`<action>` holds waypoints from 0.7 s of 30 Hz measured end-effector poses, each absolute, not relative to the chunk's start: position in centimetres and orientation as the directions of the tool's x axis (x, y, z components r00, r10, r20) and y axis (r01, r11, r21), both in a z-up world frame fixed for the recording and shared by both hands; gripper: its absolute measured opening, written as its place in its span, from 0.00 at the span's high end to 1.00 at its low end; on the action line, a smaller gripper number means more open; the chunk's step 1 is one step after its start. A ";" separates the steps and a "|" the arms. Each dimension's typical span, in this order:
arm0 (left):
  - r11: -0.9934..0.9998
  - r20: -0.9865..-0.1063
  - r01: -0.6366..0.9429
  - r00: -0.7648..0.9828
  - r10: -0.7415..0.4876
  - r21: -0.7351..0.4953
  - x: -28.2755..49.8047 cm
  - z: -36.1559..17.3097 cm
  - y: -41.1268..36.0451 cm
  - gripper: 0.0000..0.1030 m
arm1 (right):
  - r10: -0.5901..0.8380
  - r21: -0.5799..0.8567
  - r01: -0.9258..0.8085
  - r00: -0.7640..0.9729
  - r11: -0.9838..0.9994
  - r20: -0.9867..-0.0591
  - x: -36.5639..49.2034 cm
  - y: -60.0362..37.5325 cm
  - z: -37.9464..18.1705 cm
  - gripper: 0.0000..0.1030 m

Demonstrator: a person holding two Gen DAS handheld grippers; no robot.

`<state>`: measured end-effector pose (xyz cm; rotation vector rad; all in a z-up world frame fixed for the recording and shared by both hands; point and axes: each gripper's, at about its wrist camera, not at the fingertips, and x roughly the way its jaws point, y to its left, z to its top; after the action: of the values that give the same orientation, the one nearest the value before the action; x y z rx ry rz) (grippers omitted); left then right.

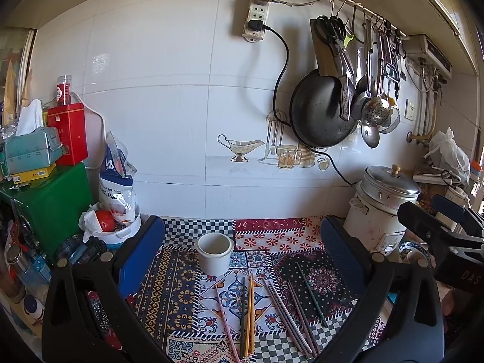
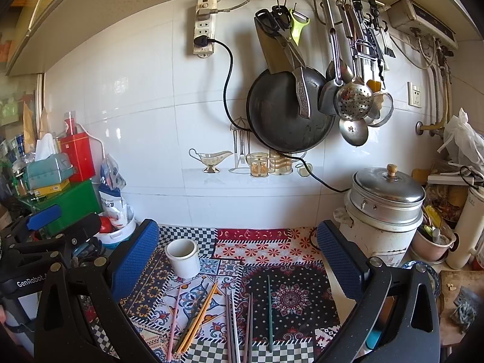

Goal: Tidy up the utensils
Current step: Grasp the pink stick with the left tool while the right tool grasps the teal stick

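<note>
nothing is gathered yet: the chopsticks lie loose on the cloth and the cup stands empty, so by my reading the job is at its opening step, the first pick.

the left gripper hangs above the cloth with its jaws spread wide and nothing between them. the right gripper is the same, wide open and empty. each shows at the edge of the other's view, so they are side by side.

the cup sits just ahead of the left gripper, between its fingers and slightly to their left; from the right gripper it is ahead and toward the left finger. the chopsticks lie nearer than the cup, below both grippers, well apart from the cup's mouth.

the next move, as i judge it, calls for lowering one gripper over a single stick or a close pair, closing across the thin shaft, then tipping it upright into the cup. thin sticks flat on cloth will be hard to pinch.

the chopsticks are slim and of several colours: a pink one, an orange pair beside a dark green one, a mauve-grey group, and a lone dark green one nearest the right gripper. they fan out roughly parallel, some touching. the cup is white, plain and upright.
</note>
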<state>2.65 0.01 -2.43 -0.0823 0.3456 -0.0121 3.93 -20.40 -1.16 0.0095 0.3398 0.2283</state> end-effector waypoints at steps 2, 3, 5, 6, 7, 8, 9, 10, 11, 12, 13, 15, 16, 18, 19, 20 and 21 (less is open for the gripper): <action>0.997 -0.344 -0.003 0.939 -0.026 -0.083 3.0 -2.5 0.0 0.00 | 0.224 0.047 -0.221 0.916 0.974 -0.333 4.2 -20.5 -1.3 0.00; 0.996 -0.349 -0.001 0.937 -0.028 -0.085 3.2 -2.6 0.0 0.00 | 0.222 0.046 -0.219 0.916 0.975 -0.335 4.3 -20.5 -1.4 0.00; 0.996 -0.361 -0.001 0.932 -0.033 -0.093 3.7 -2.9 0.1 0.00 | 0.221 0.044 -0.219 0.913 0.975 -0.342 4.6 -20.5 -1.6 0.00; 0.996 -0.371 -0.003 0.928 -0.032 -0.094 4.0 -3.1 0.1 0.00 | 0.219 0.042 -0.218 0.912 0.975 -0.347 4.8 -20.5 -1.8 0.00; 0.996 -0.381 -0.009 0.924 -0.026 -0.092 4.4 -3.3 0.2 0.00 | 0.215 0.039 -0.216 0.911 0.976 -0.352 5.1 -20.5 -2.0 0.00; 0.996 -0.392 -0.016 0.920 -0.020 -0.087 4.9 -3.6 0.1 0.00 | 0.213 0.036 -0.215 0.908 0.976 -0.360 5.4 -20.6 -2.2 0.00; 0.996 -0.405 -0.022 0.914 -0.013 -0.082 5.4 -3.9 0.2 0.00 | 0.210 0.032 -0.214 0.905 0.976 -0.370 5.7 -20.6 -2.4 0.00; 0.996 -0.419 -0.030 0.908 -0.006 -0.079 5.9 -4.2 0.3 0.00 | 0.204 0.027 -0.209 0.902 0.977 -0.380 6.1 -20.6 -2.7 0.00; 0.996 -0.437 -0.039 0.900 0.002 -0.076 6.5 -4.7 0.3 0.00 | 0.196 0.021 -0.204 0.899 0.979 -0.391 6.5 -20.7 -3.1 0.00; 0.996 -0.454 -0.056 0.891 0.016 -0.074 7.1 -5.2 0.5 0.00 | 0.188 0.014 -0.200 0.895 0.980 -0.405 7.0 -20.8 -3.5 0.00; 0.995 -0.472 -0.075 0.881 0.032 -0.071 7.8 -5.8 0.7 0.00 | 0.179 0.004 -0.195 0.888 0.981 -0.423 7.5 -20.8 -4.0 0.00; 0.993 -0.507 -0.100 0.860 0.051 -0.068 9.2 -7.1 1.1 0.00 | 0.152 -0.021 -0.182 0.875 0.983 -0.460 8.6 -21.0 -5.1 0.00; 0.992 -0.529 -0.107 0.847 0.055 -0.068 10.0 -7.9 1.3 0.00 | 0.140 -0.034 -0.178 0.865 0.983 -0.481 9.3 -21.1 -5.8 0.00; 0.991 -0.572 -0.114 0.818 0.056 -0.065 11.6 -9.5 1.8 0.00 | 0.113 -0.056 -0.166 0.845 0.984 -0.522 10.7 -21.3 -7.2 0.00; 0.991 -0.592 -0.115 0.804 0.056 -0.063 12.3 -10.4 2.1 0.00 | 0.097 -0.070 -0.160 0.833 0.985 -0.545 11.4 -21.3 -8.1 0.00; 0.991 -0.615 -0.114 0.787 0.047 -0.070 13.2 -11.4 2.4 0.00 | 0.083 -0.083 -0.157 0.818 0.984 -0.569 12.2 -21.5 -9.0 0.00; 0.990 -0.639 -0.115 0.768 0.040 -0.076 14.0 -12.4 2.8 0.00 | 0.065 -0.098 -0.152 0.803 0.984 -0.593 13.0 -21.6 -9.9 0.00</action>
<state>14.02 2.77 -12.36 -0.1126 0.6905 0.0845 13.01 -21.58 -9.89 -0.1433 0.6290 0.1166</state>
